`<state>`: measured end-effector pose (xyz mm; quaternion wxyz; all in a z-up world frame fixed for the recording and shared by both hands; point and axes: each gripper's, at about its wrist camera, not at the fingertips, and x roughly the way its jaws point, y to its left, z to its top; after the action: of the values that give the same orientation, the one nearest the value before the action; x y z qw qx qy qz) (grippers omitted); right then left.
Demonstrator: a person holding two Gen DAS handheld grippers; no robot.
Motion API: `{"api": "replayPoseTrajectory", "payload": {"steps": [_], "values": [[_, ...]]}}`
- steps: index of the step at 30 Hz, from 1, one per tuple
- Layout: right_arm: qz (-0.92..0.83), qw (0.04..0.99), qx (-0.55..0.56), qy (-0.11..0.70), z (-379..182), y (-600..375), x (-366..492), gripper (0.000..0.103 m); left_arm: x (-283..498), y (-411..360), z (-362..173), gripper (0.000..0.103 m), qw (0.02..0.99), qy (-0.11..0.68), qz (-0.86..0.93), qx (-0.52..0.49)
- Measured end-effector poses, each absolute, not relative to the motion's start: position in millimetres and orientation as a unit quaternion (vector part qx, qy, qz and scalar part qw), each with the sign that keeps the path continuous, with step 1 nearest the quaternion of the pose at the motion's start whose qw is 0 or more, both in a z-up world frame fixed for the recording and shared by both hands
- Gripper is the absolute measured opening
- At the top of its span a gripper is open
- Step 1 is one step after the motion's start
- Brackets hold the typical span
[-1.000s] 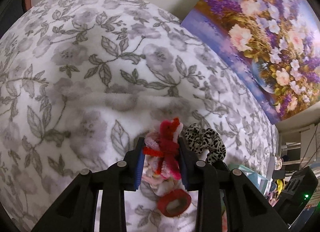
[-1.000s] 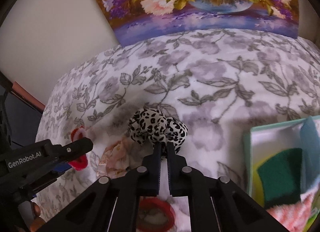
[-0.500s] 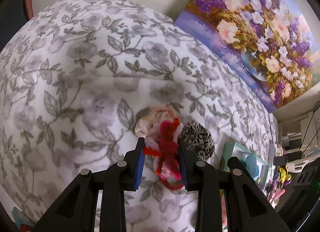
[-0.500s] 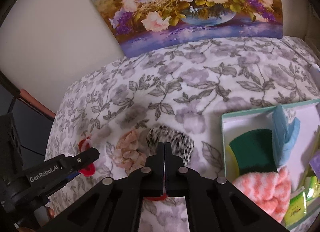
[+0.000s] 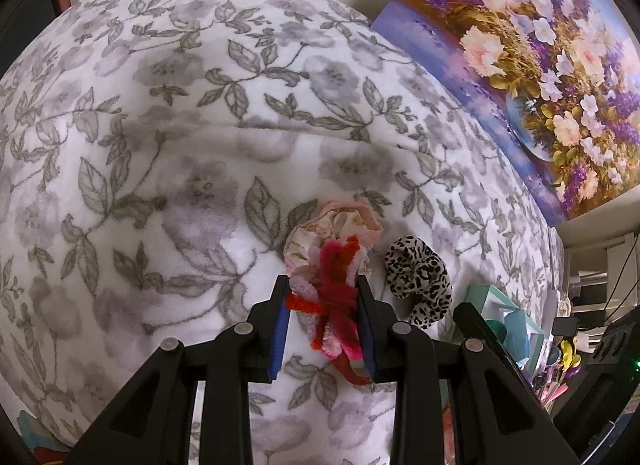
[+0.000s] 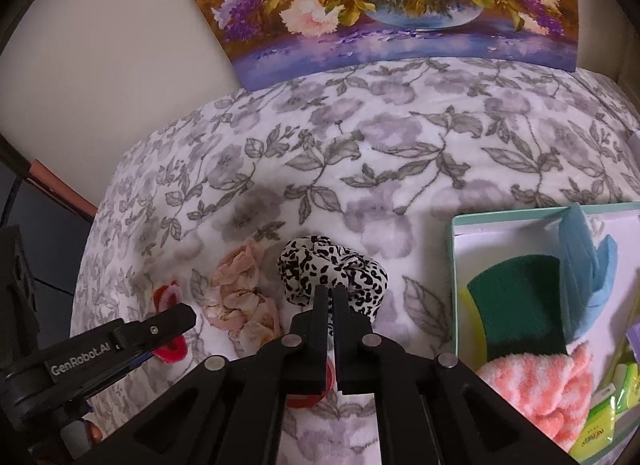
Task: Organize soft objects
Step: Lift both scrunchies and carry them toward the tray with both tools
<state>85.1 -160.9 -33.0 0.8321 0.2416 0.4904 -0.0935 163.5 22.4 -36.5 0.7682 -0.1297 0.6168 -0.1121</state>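
While the left hand-held gripper point(image 5: 324, 317) clamps a red fuzzy bundle point(image 5: 336, 305), the right hand-held gripper point(image 6: 330, 297) pinches the leopard scrunchie point(image 6: 332, 269).

Red ring point(image 6: 316, 385) mostly hidden behind right gripper point(image 6: 330, 297); box point(image 6: 456, 265) cut by frame edge.

I saw a white blanket with grey flowers and leaves point(image 6: 400, 153) covering the whole surface. A flower painting point(image 6: 392, 5) leaned on the cream wall point(image 6: 100, 45) behind it, its lower edge meeting the blanket. Green packets point(image 6: 612, 413) sat at far right, partly cut off. Cluttered shelves point(image 5: 592, 305), blurry, stood beyond the blanket's edge.
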Motion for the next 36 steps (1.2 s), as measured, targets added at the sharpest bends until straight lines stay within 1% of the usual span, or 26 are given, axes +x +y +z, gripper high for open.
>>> {"api": "replayPoseTrajectory", "payload": {"steps": [7,9,10,11,13,15,16,19,23,36], "values": [[-0.089,0.834,0.23,0.494,-43,-157,96,0.006,168,22,-39,0.032,0.764,0.62,-0.113,-0.136],[-0.089,0.834,0.226,0.495,-45,-157,99,0.015,169,21,-40,0.032,0.764,0.62,-0.113,-0.138],[-0.087,0.835,0.226,0.494,-45,-157,99,0.021,169,21,-41,0.032,0.764,0.62,-0.113,-0.139],[-0.086,0.836,0.227,0.493,-46,-157,100,0.024,170,21,-41,0.032,0.764,0.62,-0.113,-0.14],[-0.088,0.837,0.225,0.492,-46,-158,101,0.028,171,21,-42,0.032,0.763,0.621,-0.112,-0.141],[-0.09,0.837,0.226,0.491,-46,-159,102,0.036,172,21,-43,0.032,0.762,0.622,-0.112,-0.142],[-0.09,0.836,0.227,0.491,-47,-160,103,0.041,172,21,-43,0.032,0.762,0.622,-0.111,-0.142],[-0.088,0.835,0.225,0.494,-51,-158,106,0.043,175,21,-45,0.032,0.762,0.623,-0.108,-0.143],[-0.086,0.835,0.215,0.5,-57,-152,112,0.051,179,22,-50,0.032,0.76,0.625,-0.102,-0.145],[-0.102,0.841,0.16,0.507,-71,-142,125,0.052,191,18,-57,0.032,0.762,0.625,-0.095,-0.139]]}}
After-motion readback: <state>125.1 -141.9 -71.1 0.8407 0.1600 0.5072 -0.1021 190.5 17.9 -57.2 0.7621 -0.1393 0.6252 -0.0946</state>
